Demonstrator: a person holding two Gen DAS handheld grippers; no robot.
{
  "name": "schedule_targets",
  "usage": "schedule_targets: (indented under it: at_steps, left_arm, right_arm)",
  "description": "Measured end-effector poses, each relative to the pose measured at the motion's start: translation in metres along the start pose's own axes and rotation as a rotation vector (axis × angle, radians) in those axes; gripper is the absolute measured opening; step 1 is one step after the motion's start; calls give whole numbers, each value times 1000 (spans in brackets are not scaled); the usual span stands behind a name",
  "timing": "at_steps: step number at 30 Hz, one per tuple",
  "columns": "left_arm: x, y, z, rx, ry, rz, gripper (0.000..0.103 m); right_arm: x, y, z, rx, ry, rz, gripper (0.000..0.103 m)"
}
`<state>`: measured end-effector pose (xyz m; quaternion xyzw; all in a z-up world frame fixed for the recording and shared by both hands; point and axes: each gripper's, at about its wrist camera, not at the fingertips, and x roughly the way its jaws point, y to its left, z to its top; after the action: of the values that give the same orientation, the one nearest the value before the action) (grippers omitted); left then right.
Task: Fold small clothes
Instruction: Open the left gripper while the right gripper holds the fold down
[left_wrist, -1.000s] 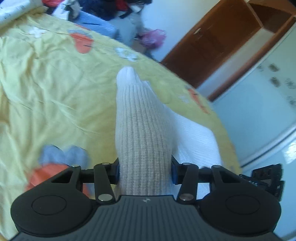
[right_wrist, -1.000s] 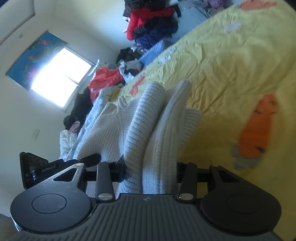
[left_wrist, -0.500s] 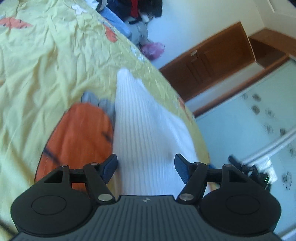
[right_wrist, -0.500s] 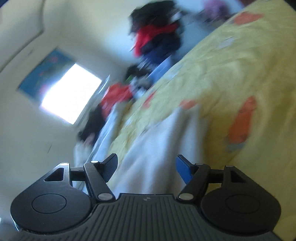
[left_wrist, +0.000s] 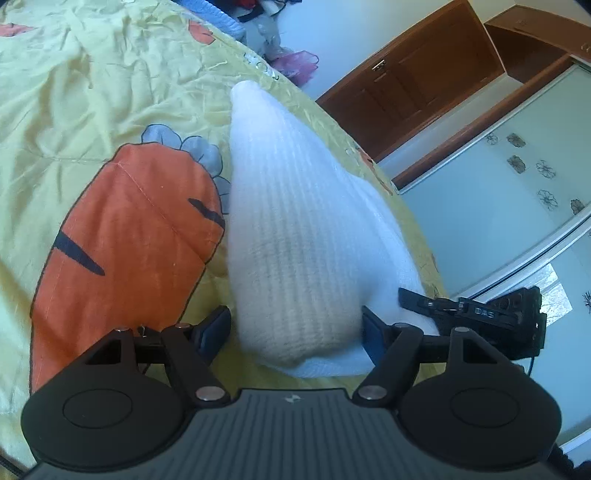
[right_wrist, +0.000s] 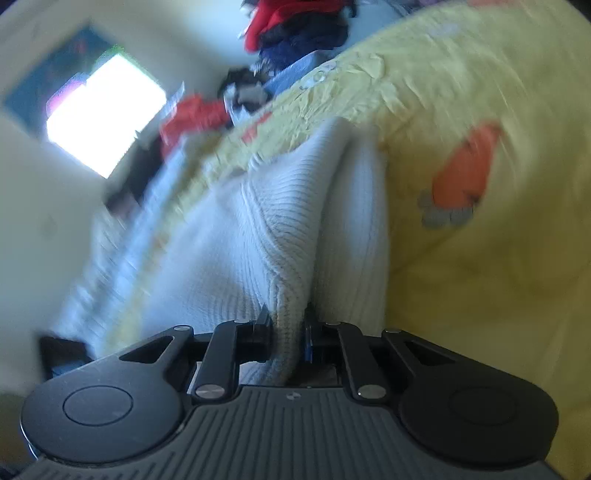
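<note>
Lying on yellow carrot-print bedsheet (left_wrist: 92, 92): one white ribbed knit garment (left_wrist: 295, 229). Fold of it pinched by closing right gripper (right_wrist: 288, 332). Left gripper (left_wrist: 295, 328) opening, garment between jaws, pads apart from it. One orange carrot print (left_wrist: 129, 240) beside garment.

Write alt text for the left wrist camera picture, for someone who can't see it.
A white knitted garment lies folded on a yellow bedsheet, its near end between the opening jaws of the left gripper, whose pads stand clear of it. A big orange carrot print lies beside it, and a brown wooden cabinet stands beyond.
</note>
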<state>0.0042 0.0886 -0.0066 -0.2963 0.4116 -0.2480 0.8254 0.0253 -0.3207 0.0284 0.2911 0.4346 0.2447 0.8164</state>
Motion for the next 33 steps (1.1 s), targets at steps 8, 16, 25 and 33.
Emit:
schedule_targets:
  at_steps: [8,16,25,33]
  left_arm:
    - [-15,1,15,-18,23,25,78]
    - [11,8,19,-76,23,-8,80]
    - [0,-40,27,172,21,172,34]
    - [-27,-68,-3,405,-122,361,64]
  right_arm:
    - [-40,16,1,7,-105,-10,82]
    - [-12,-10,-5,38,48,-91,93]
    - [-8,33,-24,-170,63,-79,48]
    - [-26,7,-27,-40,-20,-98,78]
